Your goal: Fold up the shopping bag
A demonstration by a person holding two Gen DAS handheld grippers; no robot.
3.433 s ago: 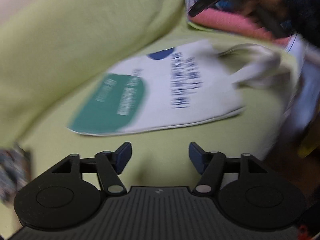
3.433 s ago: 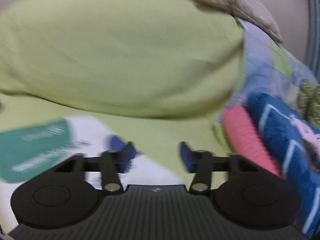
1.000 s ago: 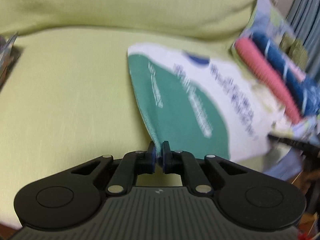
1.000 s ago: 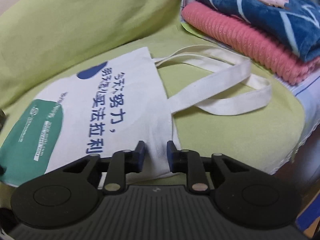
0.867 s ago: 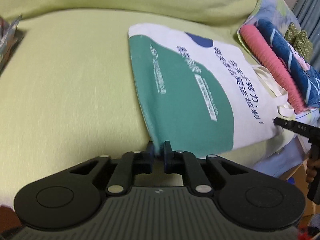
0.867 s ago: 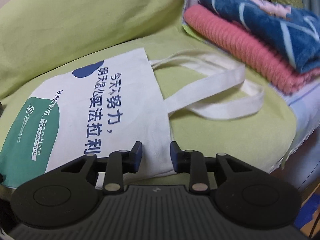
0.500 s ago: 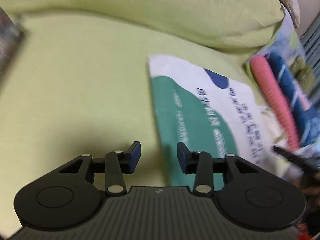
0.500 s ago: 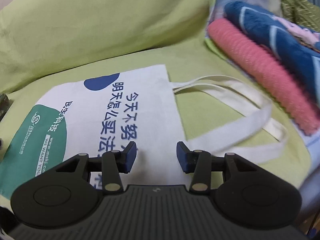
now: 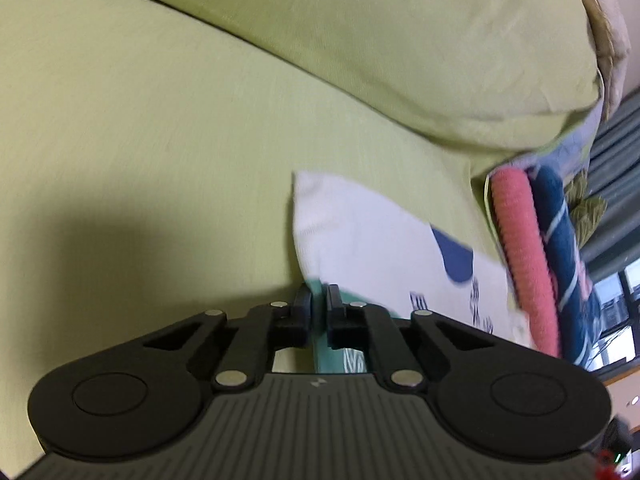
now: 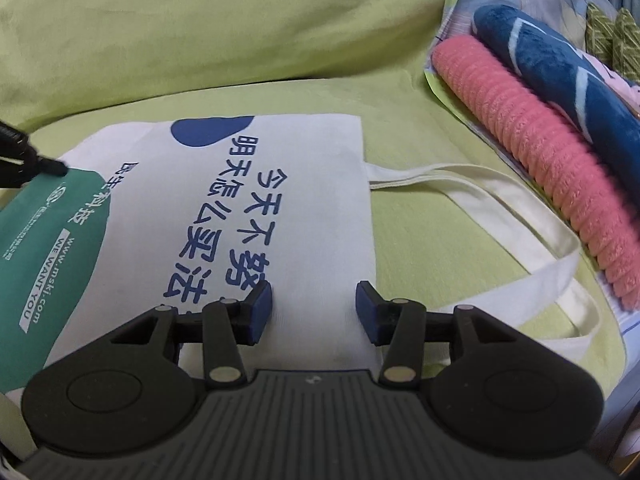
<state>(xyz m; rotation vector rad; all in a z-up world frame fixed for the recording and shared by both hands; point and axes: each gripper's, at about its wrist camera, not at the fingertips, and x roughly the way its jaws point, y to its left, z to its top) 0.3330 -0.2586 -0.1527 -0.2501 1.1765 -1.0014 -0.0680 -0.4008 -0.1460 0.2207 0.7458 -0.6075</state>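
Pinching the green corner of the shopping bag (image 10: 224, 216) at 9 o'clock with the left claw (image 9: 319, 307); hovering the right claw (image 10: 314, 306), spread wide, over its near edge.

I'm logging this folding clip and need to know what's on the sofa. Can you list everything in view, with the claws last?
White canvas shopping bag: one, white with a green panel and blue print, flat on the seat.
White fabric bag handles: two, off-white, spread out on the seat to the right of the bag.
Yellow-green sofa seat: one, under the bag.
Yellow-green back cushion: one, behind the seat.
Pink ribbed folded textile: one, right of the bag, on a patterned cloth.
Dark blue folded blanket: one, blue with pale stripes, on top of the pink one.
Left claw: one, black, shut on the bag's green edge.
Right claw: one, black with blue pads, open over the bag's near edge.
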